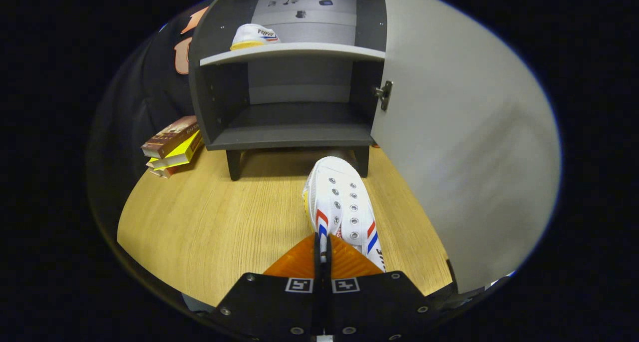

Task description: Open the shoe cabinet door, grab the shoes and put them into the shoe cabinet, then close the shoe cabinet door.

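A stack of books [172, 146] lies on the wooden table [209, 222], which has a light grain. The top book has a brown cover, the one under it has a yellow cover, and a third book shows a little at the bottom. The stack is near the back edge of the table, and its spines are tilted.

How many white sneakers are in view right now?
2. One white sneaker sits on the cabinet's upper shelf; the other white striped sneaker is pinched at its edge by the closed gripper.
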Demonstrator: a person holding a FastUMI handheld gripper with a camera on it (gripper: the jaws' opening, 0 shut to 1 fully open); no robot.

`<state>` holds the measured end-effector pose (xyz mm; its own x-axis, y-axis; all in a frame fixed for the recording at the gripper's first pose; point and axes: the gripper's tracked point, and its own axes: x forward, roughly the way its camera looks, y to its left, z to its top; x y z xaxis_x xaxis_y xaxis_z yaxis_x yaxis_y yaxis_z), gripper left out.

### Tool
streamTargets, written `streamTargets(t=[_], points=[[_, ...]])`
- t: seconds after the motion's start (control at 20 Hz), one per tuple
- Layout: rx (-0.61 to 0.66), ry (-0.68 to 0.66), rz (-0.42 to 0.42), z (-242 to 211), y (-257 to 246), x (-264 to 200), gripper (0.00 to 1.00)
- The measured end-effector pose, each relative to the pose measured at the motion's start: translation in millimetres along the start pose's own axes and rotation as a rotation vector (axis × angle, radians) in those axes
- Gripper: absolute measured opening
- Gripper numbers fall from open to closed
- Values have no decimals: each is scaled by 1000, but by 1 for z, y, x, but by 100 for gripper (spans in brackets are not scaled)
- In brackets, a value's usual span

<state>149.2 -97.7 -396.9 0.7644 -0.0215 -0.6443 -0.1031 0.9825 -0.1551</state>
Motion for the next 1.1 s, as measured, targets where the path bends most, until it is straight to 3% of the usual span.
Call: streamTargets(t=[0.7,1.1], points=[[-19,-121,-64,166,-3,-136,0],[-11,-190,-101,284,-25,-104,0]])
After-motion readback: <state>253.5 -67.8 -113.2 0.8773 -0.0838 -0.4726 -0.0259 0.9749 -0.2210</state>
